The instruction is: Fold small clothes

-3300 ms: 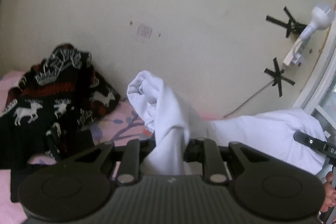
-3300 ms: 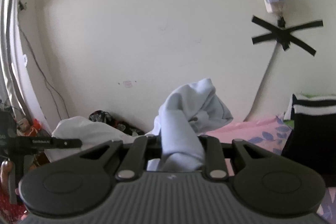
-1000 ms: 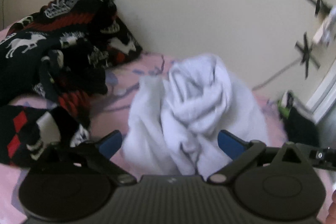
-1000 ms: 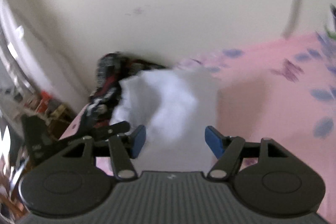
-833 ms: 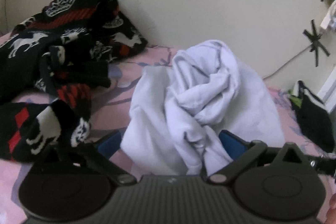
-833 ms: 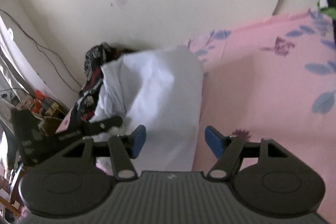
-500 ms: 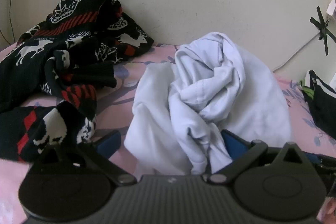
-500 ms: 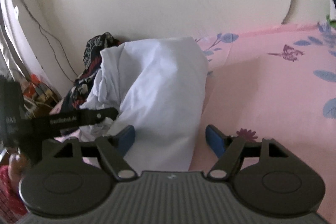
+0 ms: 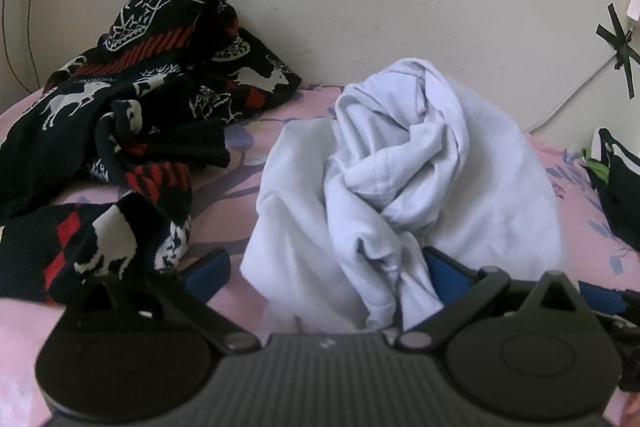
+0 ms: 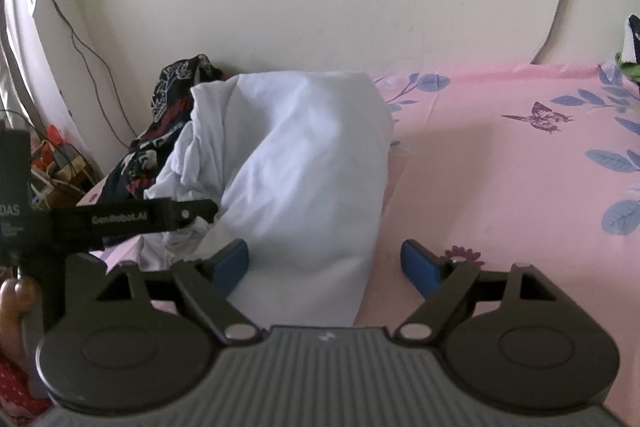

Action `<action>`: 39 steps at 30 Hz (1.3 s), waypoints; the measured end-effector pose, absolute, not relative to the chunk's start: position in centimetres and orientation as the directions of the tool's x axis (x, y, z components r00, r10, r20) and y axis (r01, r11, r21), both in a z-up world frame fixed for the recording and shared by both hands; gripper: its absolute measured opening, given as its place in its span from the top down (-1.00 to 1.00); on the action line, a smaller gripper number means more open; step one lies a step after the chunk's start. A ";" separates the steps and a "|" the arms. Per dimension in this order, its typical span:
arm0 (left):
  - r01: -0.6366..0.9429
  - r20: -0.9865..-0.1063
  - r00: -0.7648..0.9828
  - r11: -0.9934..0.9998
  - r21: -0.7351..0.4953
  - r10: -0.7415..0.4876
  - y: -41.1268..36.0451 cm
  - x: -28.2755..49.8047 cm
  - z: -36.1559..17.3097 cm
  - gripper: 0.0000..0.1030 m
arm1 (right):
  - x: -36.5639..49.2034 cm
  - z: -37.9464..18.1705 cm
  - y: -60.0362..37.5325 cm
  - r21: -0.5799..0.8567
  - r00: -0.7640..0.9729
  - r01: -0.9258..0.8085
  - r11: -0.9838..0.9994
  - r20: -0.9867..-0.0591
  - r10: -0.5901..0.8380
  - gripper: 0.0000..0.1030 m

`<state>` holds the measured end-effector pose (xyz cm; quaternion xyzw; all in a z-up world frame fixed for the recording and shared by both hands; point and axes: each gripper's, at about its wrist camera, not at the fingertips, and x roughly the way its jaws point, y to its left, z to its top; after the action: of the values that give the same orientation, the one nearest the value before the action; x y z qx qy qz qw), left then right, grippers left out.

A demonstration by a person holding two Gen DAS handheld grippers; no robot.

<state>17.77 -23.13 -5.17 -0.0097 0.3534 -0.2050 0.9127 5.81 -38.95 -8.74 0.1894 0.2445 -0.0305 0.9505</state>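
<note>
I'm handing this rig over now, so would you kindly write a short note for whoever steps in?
Left tool: open, its blue pads either side of the crumpled white cotton garment, not gripping it.
Right tool: jaws opening, with the garment's edge between them but nothing pinched.
The garment lies bunched on the pink floral bedsheet, near the wall. A black, red and white patterned knit is heaped beside it, unfolded.
Done: the garment is set down on the bed.
Left: spread it flat, fold it, then fold the knit.
</note>
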 end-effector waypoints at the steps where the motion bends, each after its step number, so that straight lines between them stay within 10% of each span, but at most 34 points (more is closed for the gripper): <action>1: 0.366 -0.642 0.666 0.916 -0.164 -0.381 -23.1 17.7 -5.2 -1.00 | 5.8 -8.7 -38.9 0.346 0.879 0.151 0.926 -0.475 0.034 -0.50; 39: 0.354 -0.649 0.673 0.925 -0.139 -0.355 -23.1 17.2 -5.3 -1.00 | 5.2 -9.2 -40.9 0.489 0.901 0.124 0.863 -0.421 0.109 -0.69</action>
<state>17.24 -23.14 -5.28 -0.0007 0.3550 -0.1937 0.9146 5.24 -40.90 -9.19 0.2615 0.2229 -0.0038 0.9391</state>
